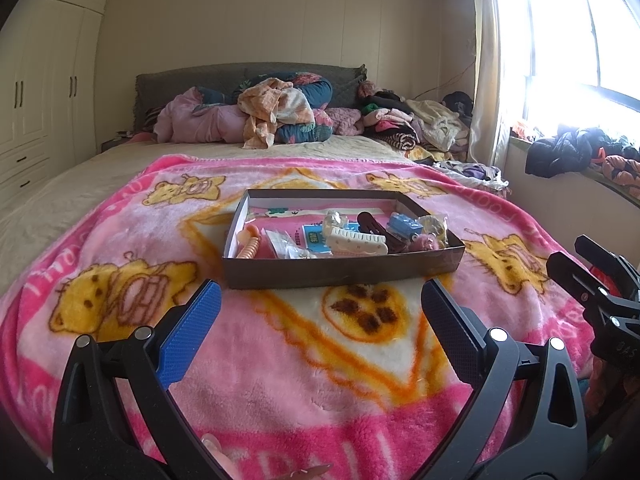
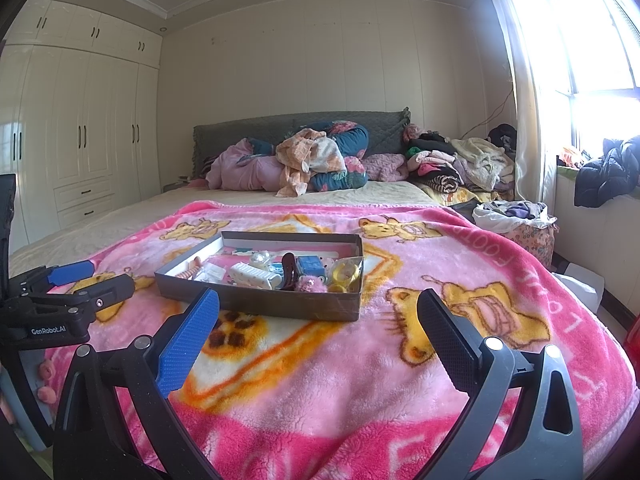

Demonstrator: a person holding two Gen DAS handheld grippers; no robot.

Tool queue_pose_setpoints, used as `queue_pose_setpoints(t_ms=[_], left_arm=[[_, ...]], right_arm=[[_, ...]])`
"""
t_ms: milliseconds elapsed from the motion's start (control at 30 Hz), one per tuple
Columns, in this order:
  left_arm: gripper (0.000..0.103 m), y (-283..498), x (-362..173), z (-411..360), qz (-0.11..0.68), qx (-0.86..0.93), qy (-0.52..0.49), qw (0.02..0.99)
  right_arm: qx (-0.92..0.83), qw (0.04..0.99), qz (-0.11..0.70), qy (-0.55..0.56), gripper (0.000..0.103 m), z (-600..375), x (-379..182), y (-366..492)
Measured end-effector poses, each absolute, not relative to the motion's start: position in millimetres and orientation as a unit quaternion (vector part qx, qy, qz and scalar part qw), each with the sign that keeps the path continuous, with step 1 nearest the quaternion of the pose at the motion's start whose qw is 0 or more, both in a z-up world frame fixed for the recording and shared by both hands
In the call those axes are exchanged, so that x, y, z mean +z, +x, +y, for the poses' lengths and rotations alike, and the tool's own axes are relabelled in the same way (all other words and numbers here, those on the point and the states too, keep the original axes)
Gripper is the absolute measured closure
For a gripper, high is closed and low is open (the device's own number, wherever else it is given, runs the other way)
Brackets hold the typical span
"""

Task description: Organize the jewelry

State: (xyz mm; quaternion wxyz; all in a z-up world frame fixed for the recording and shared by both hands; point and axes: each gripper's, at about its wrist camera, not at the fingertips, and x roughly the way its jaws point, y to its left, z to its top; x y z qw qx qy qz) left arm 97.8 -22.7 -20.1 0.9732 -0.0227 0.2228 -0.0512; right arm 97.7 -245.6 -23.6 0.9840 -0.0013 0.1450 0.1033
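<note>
Both grippers, left gripper (image 1: 320, 316) and right gripper (image 2: 318, 320), being held wide, empty, short of box (image 1: 340, 270) on blanket (image 1: 280, 360); likely being lined up for reaching hair clip (image 1: 358, 242).

Bed spread with a pink blanket

The bed (image 2: 100, 220) is covered by a pink bear-print blanket (image 2: 360, 380); a shallow cardboard box (image 2: 280, 304) is set on it, and clothes (image 2: 312, 160) are heaped by the headboard.
</note>
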Motion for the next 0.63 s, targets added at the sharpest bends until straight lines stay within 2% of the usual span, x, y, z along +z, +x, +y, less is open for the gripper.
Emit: queue_pose_setpoints(t_ms=[433,633], left_arm=[[0.011,107.1,-24.8,-13.9,0.23,-0.034,-0.033,0.972],[0.011,154.9,-34.5,46.1,0.256,0.05,-0.057,0.964]], right_arm=[[0.101,0.983,0.152,0.009,0.006,-249.7,-23.6,100.9],[0.053,0.981,0.188,0.008,0.006,-277.9,-23.6,153.6]])
